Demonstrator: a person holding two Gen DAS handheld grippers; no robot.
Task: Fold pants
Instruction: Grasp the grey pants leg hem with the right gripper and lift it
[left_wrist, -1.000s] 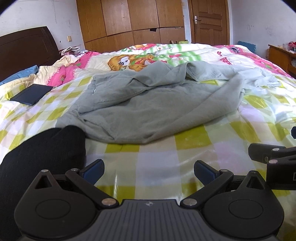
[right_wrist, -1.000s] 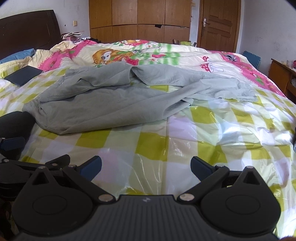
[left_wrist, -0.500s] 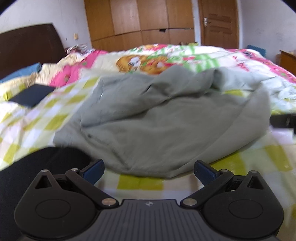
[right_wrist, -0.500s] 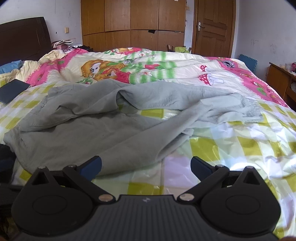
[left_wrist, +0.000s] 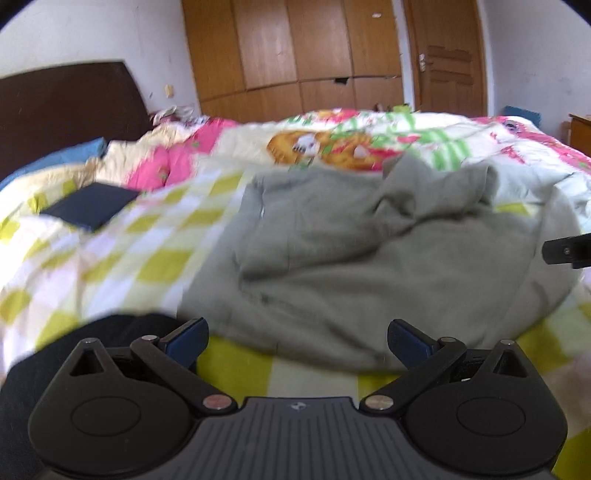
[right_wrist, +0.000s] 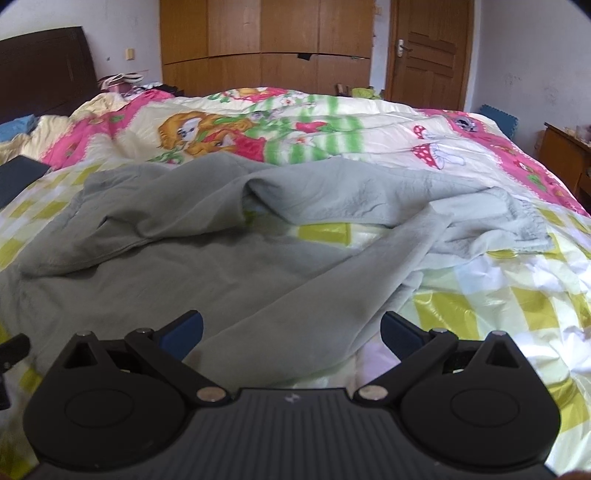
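Grey-green pants (left_wrist: 369, 258) lie crumpled on the bed, legs twisted over each other; they also show in the right wrist view (right_wrist: 229, 258), with the elastic waistband or cuff end at the right (right_wrist: 517, 221). My left gripper (left_wrist: 297, 338) is open and empty, just short of the pants' near edge. My right gripper (right_wrist: 291, 328) is open and empty, its fingers over the near edge of the pants. A part of the right gripper shows at the right edge of the left wrist view (left_wrist: 569, 249).
The bed has a yellow-and-white checked plastic sheet (right_wrist: 480, 302) and a pink cartoon quilt (right_wrist: 295, 122) behind. A dark flat notebook-like thing (left_wrist: 88, 210) lies at the left. A black cloth (left_wrist: 55, 354) is at my near left. Wardrobe, door and headboard stand behind.
Both grippers have moved forward toward the pants, which now fill more of each view. The right gripper's fingers now reach the pants' near edge. Both stay open.
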